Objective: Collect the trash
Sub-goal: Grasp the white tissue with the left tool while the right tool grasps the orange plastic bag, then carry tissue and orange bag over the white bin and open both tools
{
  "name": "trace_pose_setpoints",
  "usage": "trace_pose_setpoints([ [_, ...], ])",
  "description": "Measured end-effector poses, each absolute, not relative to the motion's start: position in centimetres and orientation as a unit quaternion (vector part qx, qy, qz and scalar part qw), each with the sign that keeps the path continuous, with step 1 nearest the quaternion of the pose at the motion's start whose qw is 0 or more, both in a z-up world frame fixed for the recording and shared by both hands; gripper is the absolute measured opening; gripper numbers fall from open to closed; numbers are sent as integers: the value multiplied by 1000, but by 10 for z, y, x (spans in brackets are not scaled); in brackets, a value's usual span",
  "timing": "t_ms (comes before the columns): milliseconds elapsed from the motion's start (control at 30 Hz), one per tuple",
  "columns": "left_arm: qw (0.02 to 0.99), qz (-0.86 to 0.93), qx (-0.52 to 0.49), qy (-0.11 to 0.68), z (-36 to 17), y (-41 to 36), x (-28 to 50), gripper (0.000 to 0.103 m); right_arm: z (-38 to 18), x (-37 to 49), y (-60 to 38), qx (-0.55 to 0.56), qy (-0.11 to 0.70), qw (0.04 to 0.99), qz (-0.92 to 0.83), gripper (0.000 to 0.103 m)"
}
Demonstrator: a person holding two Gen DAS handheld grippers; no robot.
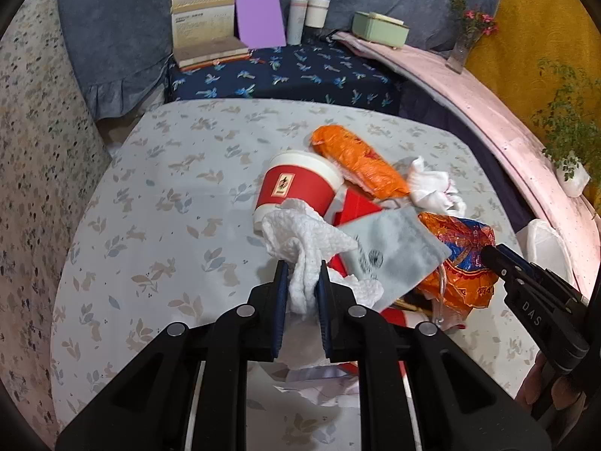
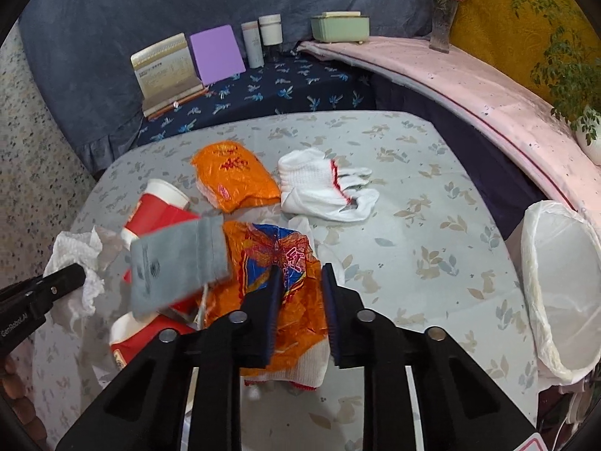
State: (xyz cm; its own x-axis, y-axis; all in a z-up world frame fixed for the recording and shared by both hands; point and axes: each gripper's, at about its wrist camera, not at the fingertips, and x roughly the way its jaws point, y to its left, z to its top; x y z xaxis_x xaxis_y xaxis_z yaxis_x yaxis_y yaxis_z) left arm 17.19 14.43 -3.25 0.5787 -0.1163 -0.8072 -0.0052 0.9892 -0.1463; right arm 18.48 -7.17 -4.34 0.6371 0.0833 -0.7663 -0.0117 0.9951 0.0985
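Observation:
My left gripper (image 1: pixel 303 282) is shut on a crumpled white paper towel (image 1: pixel 300 236), held just above the trash pile; it also shows in the right wrist view (image 2: pixel 75 255). A grey pouch (image 1: pixel 390 251) lies on the pile beside it. My right gripper (image 2: pixel 298 282) is open, its jaws astride the orange and blue plastic wrapper (image 2: pixel 278 263). A red and white paper cup (image 1: pixel 296 184) lies on its side. A second orange wrapper (image 2: pixel 233 173) and white gloves (image 2: pixel 323 184) lie further back. A second red cup (image 2: pixel 142 334) lies near the front.
A white bin with a plastic liner (image 2: pixel 559 282) stands at the table's right edge. Behind the table are a calendar (image 1: pixel 203 22), a purple card (image 1: pixel 259 18), two jars (image 1: pixel 308 15), a green box (image 1: pixel 379 28) and a flower vase (image 2: pixel 443 26) on a pink ledge.

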Motion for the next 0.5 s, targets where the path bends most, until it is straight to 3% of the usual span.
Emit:
trace_pose_setpoints([
  [500, 907, -112, -32, 405, 27, 68, 154, 15, 32, 153, -130, 56, 344, 937, -23, 14],
])
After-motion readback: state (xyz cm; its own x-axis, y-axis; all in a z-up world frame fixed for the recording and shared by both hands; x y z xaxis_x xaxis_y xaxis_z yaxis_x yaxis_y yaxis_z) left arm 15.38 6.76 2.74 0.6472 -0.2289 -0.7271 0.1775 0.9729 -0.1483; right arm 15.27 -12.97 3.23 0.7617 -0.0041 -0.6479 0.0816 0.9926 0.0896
